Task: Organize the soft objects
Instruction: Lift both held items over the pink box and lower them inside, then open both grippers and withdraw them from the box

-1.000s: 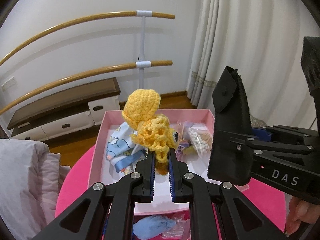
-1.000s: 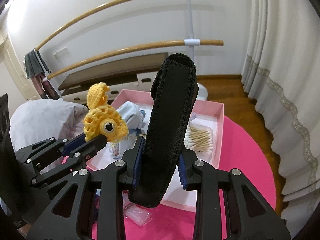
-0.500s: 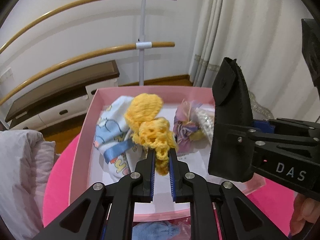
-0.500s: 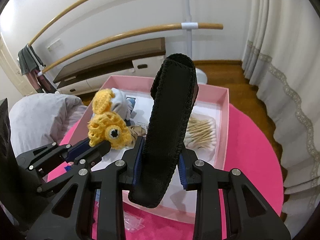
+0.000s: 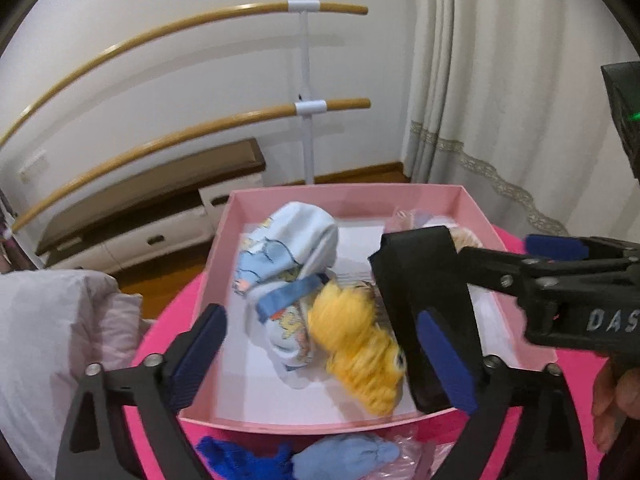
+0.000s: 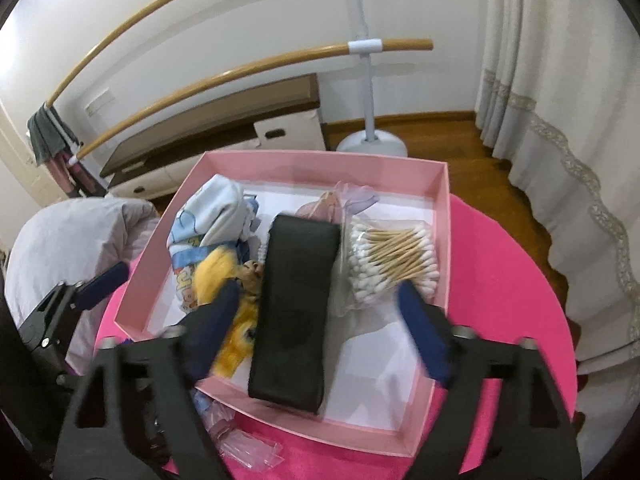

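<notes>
- Pink cardboard box (image 6: 438, 240) on the magenta tabletop (image 6: 500, 280) gathers the soft things in one place.
- My left tongs (image 5: 324, 360) gape apart; the yellow crocheted toy (image 5: 356, 356) lies in the box beside the pale blue printed cloth (image 5: 288, 248).
- My right tongs (image 6: 316, 328) spread wide around the black padded pouch (image 6: 296, 304), which I judge lies freed alongside the bag of cotton swabs (image 6: 394, 256).

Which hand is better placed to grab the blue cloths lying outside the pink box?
Left. The blue cloths lie just below the open left gripper, by the box's near rim; the right gripper hangs open over the black pouch.
</notes>
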`<state>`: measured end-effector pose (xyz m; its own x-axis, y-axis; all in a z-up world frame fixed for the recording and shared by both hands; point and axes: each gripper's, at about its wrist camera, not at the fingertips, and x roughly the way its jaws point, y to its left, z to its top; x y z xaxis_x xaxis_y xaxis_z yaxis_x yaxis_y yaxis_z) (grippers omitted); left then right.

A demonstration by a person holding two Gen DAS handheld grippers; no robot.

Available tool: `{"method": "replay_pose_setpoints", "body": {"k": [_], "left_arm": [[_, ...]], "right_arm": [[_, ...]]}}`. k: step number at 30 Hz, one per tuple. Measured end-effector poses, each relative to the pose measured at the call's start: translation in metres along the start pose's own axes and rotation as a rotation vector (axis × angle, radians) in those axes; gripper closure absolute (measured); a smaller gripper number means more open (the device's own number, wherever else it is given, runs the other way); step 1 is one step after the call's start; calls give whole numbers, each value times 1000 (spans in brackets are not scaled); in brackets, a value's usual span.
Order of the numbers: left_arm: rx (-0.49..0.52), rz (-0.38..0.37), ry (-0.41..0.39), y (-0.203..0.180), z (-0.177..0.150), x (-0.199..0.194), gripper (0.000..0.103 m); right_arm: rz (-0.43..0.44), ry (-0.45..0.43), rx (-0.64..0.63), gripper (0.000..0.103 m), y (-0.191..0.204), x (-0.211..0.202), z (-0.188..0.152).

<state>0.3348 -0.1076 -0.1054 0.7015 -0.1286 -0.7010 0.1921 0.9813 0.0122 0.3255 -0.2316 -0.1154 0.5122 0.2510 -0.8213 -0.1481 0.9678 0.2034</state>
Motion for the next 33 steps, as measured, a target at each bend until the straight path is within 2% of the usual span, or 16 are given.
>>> {"method": "replay_pose_setpoints", "body": {"k": [2,8,25,33], "left_arm": [[15,45,-31,-1,-7,-10,0],[46,146,-71,-4,-25,-38,0],[-32,50,-172,6,-68,-181,0],[-72,31,-190,11,-96,-228,0]], "right_arm": [[-11,-26,21,0,-2,-7,-2],[-29,-74,70,0,-13,-29,-11],[-21,-261,90,0,13,-128,-79],[-8,-308,79,0,26,-160,-124]]}}
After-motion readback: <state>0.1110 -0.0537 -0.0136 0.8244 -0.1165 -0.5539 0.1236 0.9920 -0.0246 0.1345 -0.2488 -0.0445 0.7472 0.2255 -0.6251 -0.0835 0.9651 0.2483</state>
